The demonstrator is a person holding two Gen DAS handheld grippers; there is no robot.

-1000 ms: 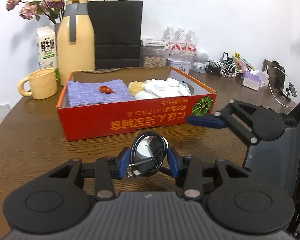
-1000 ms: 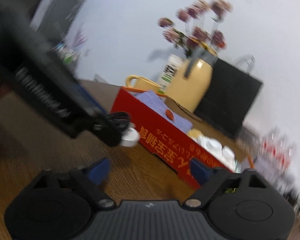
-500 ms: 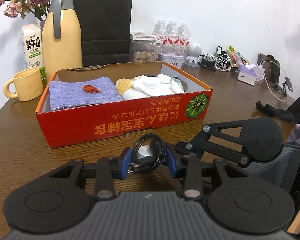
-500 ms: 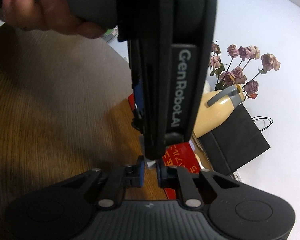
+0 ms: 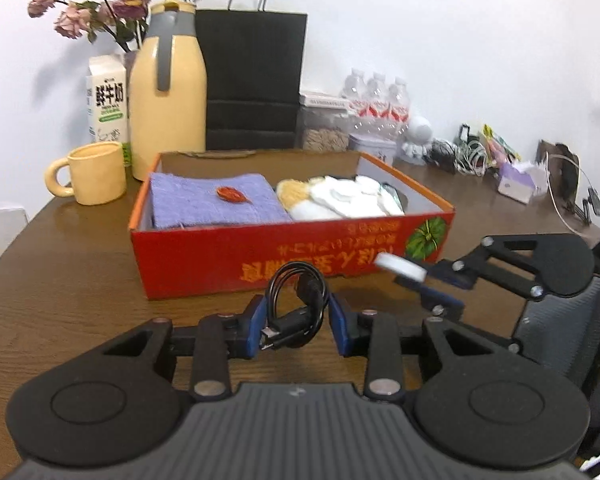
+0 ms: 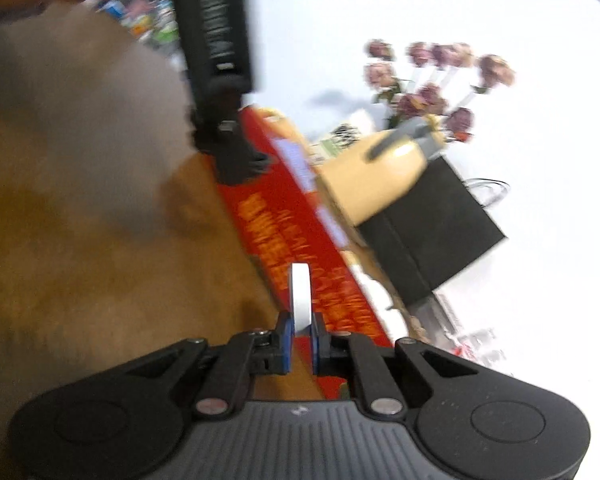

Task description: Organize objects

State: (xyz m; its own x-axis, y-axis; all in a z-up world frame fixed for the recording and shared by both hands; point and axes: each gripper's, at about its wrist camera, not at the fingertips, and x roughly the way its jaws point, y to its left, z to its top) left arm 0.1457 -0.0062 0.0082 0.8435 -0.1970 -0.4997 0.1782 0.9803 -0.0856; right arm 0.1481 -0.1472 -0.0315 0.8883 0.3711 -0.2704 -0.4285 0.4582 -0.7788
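mug (image 5: 97,172) left | jug (image 5: 168,92), milk carton (image 5: 107,100), black bag (image 5: 255,80) behind

The left wrist camera sits low just behind the left gripper (image 5: 298,328), level, looking across the desk (image 5: 60,280) toward its far edge and the white wall; the long front side of the red box (image 5: 292,256) faces it squarely at close range. The right wrist camera sits just behind the right gripper (image 6: 300,340), rolled so the desk tilts steeply, and looks along that same front side from near the box's right end; its picture is blurred. Both views share the red box, the yellow jug (image 5: 168,92), the black bag (image 5: 256,84) and the flowers (image 5: 120,4). Each view also catches the other gripper.
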